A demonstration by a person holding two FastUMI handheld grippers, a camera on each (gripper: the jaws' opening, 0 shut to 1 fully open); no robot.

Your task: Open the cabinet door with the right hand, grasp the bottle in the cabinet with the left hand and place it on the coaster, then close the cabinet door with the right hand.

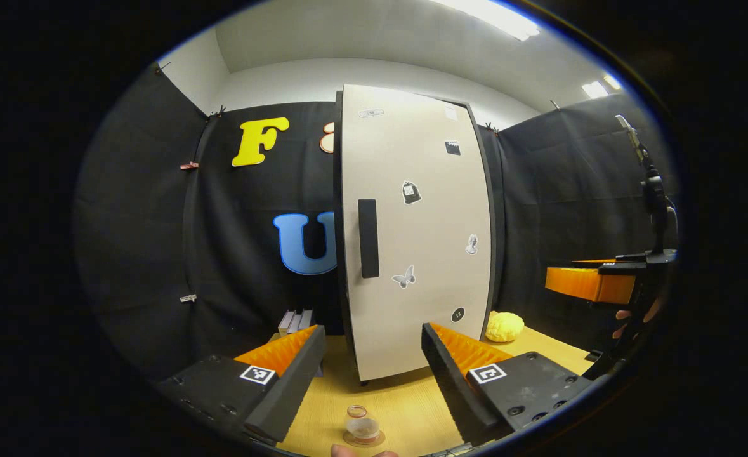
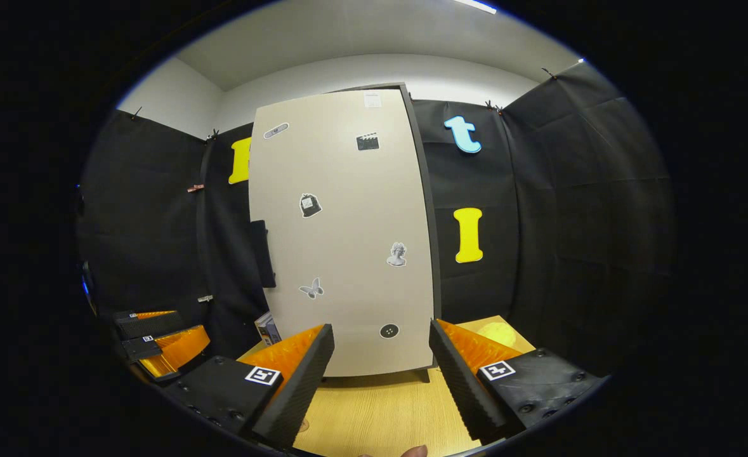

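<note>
Bottle (image 1: 362, 424) stands on its coaster (image 1: 363, 438) at six o'clock, between the spread-apart left gripper (image 1: 367, 374) fingers; right gripper (image 2: 380, 381) gapes empty before the shut cabinet door (image 2: 348, 235).

A wooden table (image 1: 542, 346) stands in the booth, with a light yellow-brown top. On it, at the right and close to the black cloth wall (image 1: 577, 190), lies a yellow lumpy object (image 1: 504, 326), like a sponge or soft ball. At the left, near the back of the table, some small books or boxes (image 1: 295, 321) stand upright, side by side. Small clips (image 1: 189, 166) hold the cloth. Above the cloth there is a white wall (image 2: 374, 70) and a ceiling lamp (image 1: 491, 16), which is on.
</note>
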